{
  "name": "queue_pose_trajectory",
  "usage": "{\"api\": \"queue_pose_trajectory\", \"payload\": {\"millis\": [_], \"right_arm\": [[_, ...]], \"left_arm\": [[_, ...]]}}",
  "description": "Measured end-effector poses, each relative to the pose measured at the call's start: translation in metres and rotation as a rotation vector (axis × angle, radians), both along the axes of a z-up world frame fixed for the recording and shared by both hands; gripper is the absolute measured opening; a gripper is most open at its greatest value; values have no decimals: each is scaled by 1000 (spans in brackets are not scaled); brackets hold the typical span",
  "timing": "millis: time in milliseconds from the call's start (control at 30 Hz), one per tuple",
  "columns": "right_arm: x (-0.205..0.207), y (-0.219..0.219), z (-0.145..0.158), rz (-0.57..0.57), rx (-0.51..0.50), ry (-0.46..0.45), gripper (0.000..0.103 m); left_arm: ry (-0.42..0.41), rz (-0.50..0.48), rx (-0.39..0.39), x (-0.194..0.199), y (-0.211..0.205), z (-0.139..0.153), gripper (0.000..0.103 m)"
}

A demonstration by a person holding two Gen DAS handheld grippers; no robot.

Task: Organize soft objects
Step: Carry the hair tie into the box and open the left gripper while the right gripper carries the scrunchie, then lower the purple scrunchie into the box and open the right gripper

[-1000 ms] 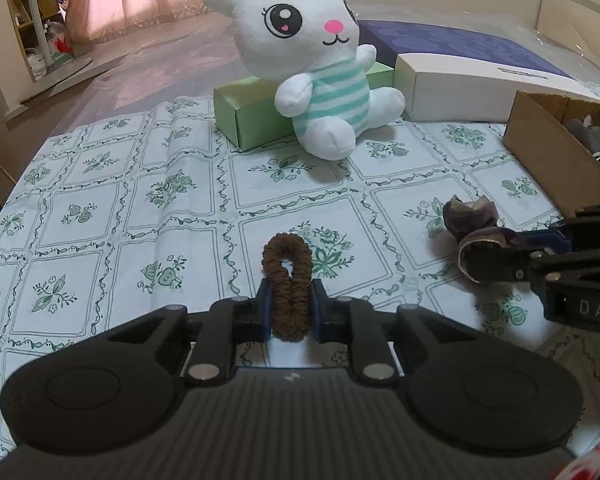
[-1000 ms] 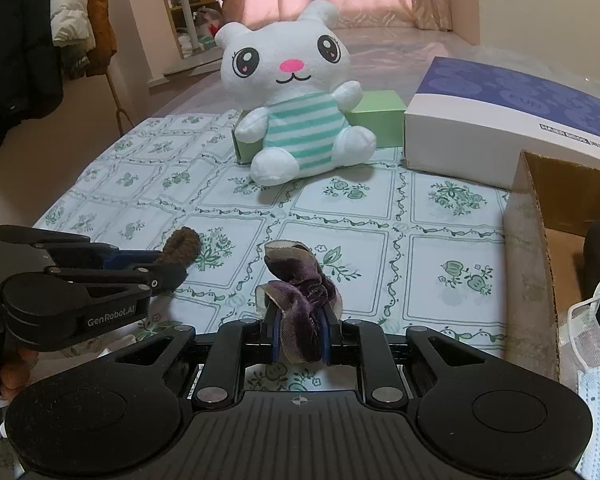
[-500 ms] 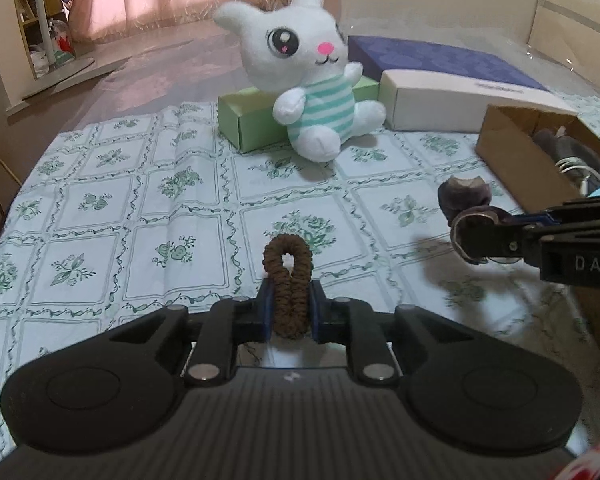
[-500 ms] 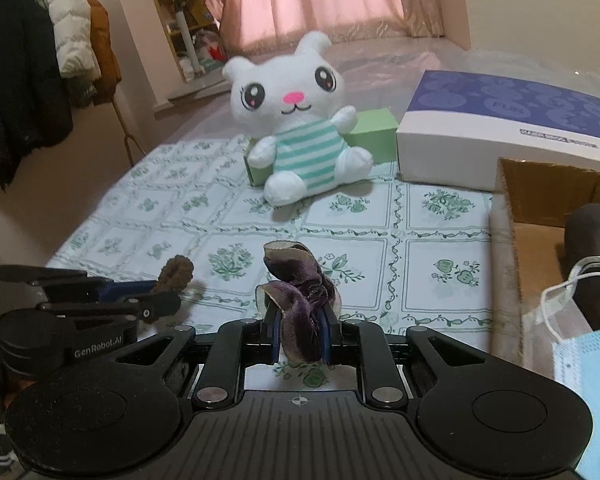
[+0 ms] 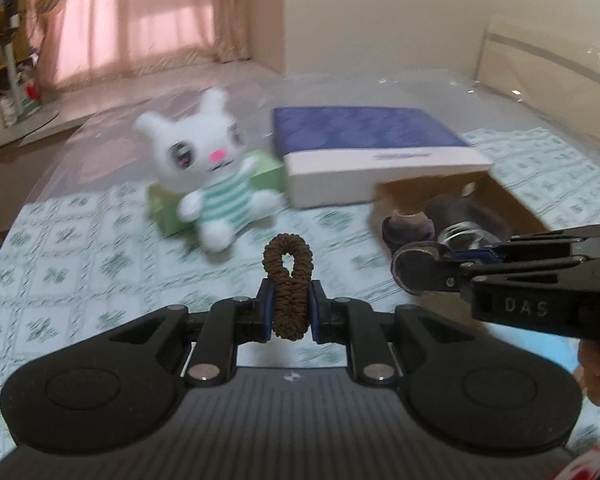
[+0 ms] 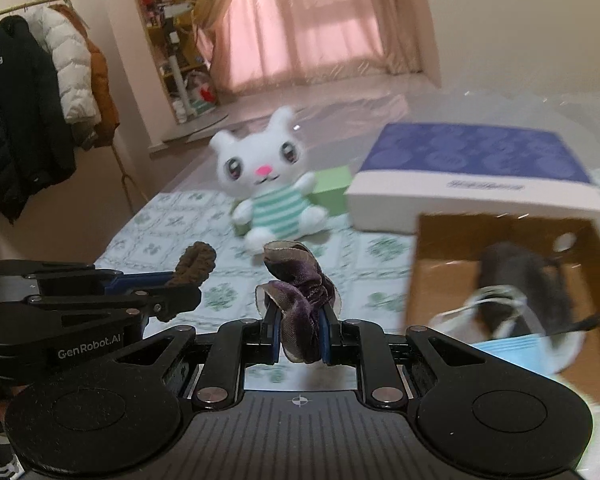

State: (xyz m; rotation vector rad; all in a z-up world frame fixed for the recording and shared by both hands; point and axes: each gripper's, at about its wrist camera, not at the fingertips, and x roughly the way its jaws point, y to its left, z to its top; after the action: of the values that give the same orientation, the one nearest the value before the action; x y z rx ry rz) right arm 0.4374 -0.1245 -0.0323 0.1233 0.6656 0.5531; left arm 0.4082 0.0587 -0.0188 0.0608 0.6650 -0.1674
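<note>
Left hand-held gripper (image 5: 289,309) clamped on brown scrunchie (image 5: 287,280), right hand-held gripper (image 6: 299,330) on purple scrunchie (image 6: 300,292).

Two marks read clearly — "GenRobot.AI" on the left gripper (image 6: 100,304), "DAS" on the right gripper (image 5: 526,306).

Background in both wrist views is motion-blurred. The white plush rabbit in a green-striped shirt (image 5: 216,184) has smeared facial features, and the print on the floral green-and-white tablecloth (image 5: 80,264) is unreadable. Lettering on the side of the flat white box with a dark blue lid (image 6: 476,184) is illegible. The open brown cardboard box (image 6: 428,264) is cut off at the right edge. Dark soft item (image 6: 520,280) inside: identity unclear. The light blue face mask (image 6: 516,348) is partly hidden.
</note>
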Motion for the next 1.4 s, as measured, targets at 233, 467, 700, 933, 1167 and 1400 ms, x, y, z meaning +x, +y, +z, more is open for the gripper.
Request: {"api": "queue_pose_trajectory", "payload": {"millis": [233,467,700,933,1167,1400], "right_arm": [[0,-74,15,-109,-26,-22,19],[23,-133,15,-205,-58,-12,19],[57,-159,-3,-237,-107,16,19],[81,-172,-20,-253,-100,45,19],[95,-176,-28,-259,-68,48,19],[98,-175,-30,-265,-45,52,19]], "left_arm": [[-3,-94,-20,13,-67,12,16],[25,-151,-24,44,-127,11,17],[81,-137,13,93,-163,-10,17],[132,-114,7,129,-166,-32,21],[114,-107,29,144,-163,-38,48],[110,-103,44,145,-160,-39,51]]}}
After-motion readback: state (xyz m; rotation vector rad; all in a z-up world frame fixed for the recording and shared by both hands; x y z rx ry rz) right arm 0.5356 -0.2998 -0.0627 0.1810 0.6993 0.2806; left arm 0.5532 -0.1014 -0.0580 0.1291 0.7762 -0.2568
